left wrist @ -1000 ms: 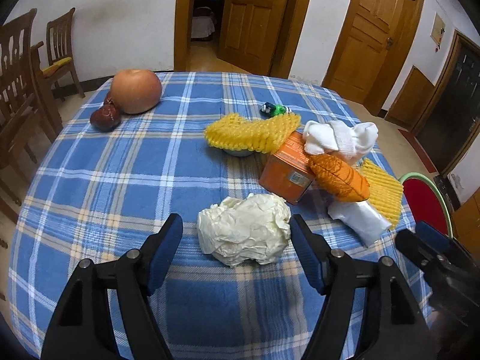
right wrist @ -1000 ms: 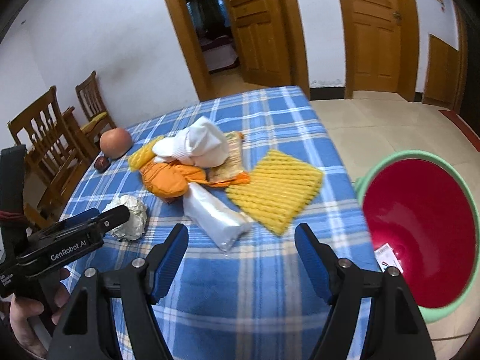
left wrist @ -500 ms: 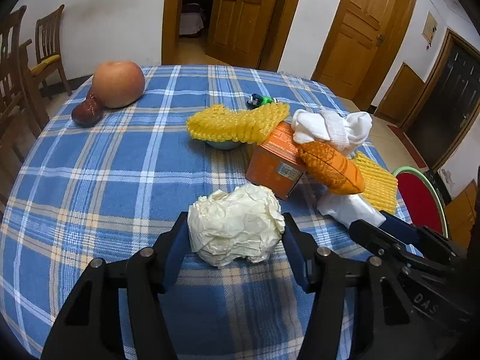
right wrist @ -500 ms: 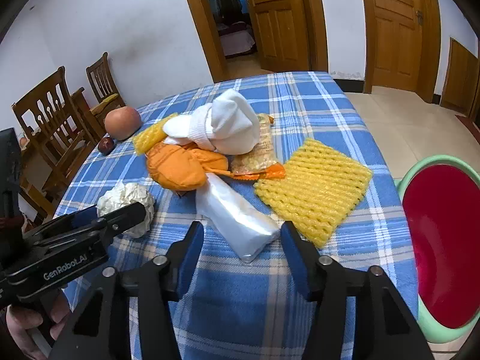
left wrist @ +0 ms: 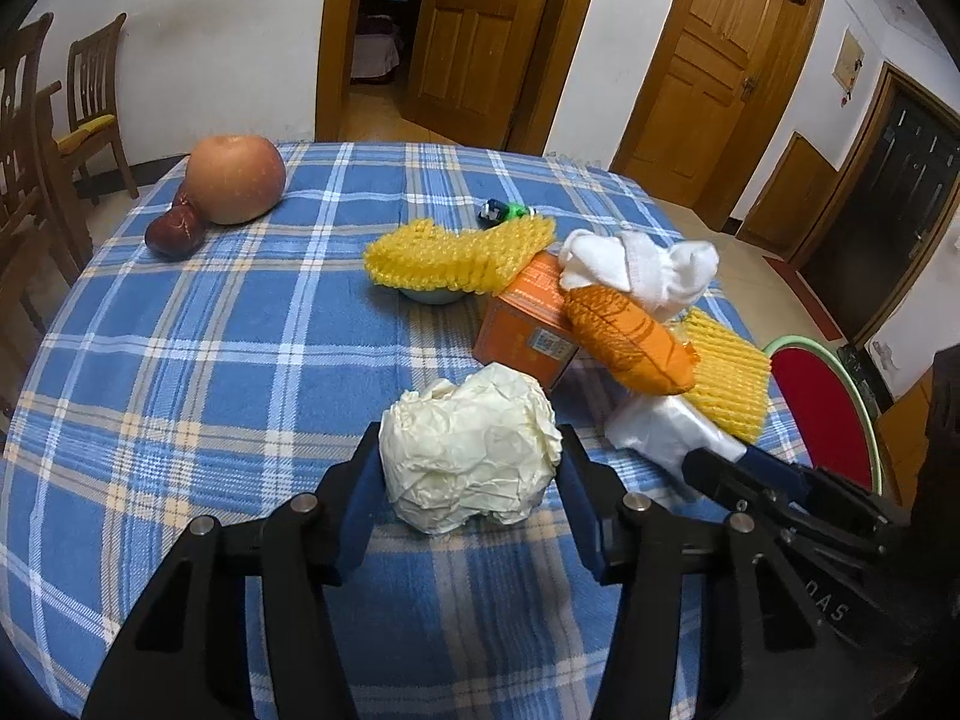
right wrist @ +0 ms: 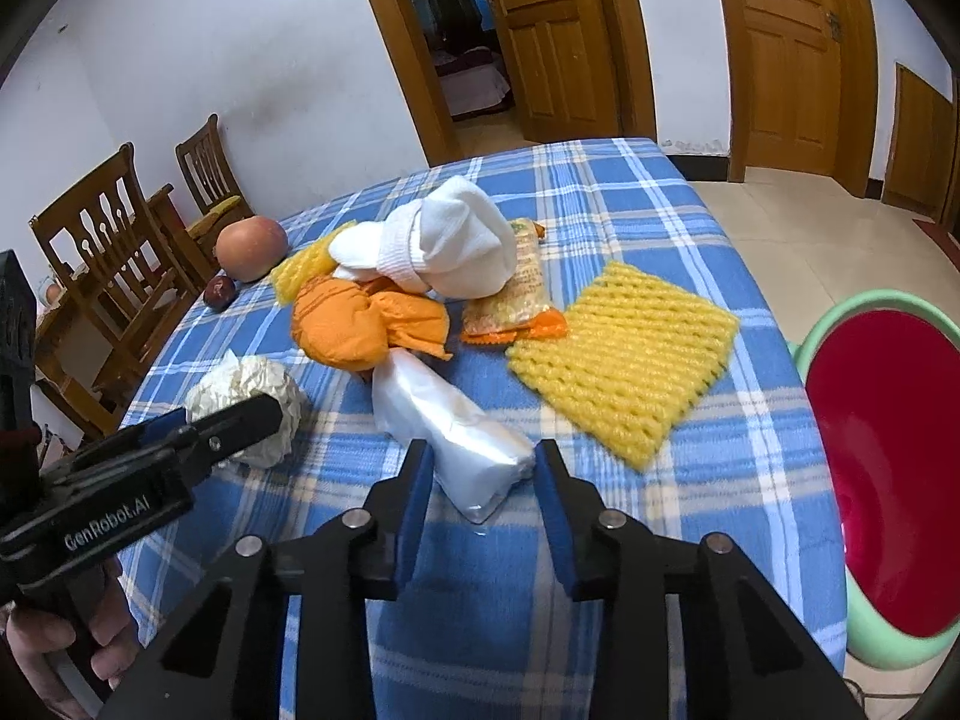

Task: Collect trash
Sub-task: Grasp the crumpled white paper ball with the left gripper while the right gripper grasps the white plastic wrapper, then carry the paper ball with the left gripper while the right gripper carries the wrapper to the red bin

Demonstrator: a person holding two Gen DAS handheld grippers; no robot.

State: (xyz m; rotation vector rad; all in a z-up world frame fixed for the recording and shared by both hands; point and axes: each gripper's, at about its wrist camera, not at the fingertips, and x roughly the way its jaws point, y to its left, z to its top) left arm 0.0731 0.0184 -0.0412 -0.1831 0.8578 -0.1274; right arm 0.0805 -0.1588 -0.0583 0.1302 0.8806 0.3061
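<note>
Left fingers (left wrist: 371,480) closing, clamping paper wad (left wrist: 468,450); right fingers (right wrist: 415,501) closing, flanking plastic packet (right wrist: 456,438).

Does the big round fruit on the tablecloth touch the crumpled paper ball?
No, the round fruit sits at the far corner, well apart from the crumpled paper ball.

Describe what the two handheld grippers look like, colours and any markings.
Both are black plastic with angular, cut-out arms, silver screw heads at the joints and blue pads lining the jaws. The left gripper carries white "GenRobot.AI" lettering on its side, readable in the right wrist view. The right gripper shows partial white letters, "DAS", in the left wrist view. No cables or sleeves are visible.
</note>
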